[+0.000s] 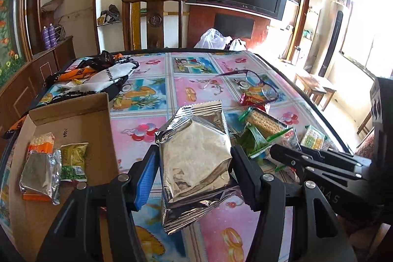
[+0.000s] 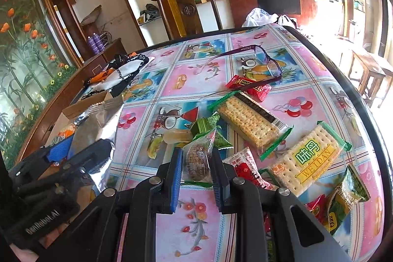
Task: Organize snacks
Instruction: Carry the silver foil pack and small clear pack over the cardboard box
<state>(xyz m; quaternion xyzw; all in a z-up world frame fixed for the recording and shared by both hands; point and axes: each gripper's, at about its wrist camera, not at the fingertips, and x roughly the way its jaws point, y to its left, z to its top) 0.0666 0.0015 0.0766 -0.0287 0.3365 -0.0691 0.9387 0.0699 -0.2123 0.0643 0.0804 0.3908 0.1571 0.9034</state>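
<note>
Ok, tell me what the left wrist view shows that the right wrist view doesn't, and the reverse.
Only the left wrist view: the inside of the box, with an orange pack, a green pack and a small foil pack; also the left tongs shut on the big foil bag.

Only the right wrist view: the right tongs shut on a brown snack, the Weidan crackers and a green bag at the near edge.

Both: the glasses, the red candy, the long cracker pack and the chair.
</note>
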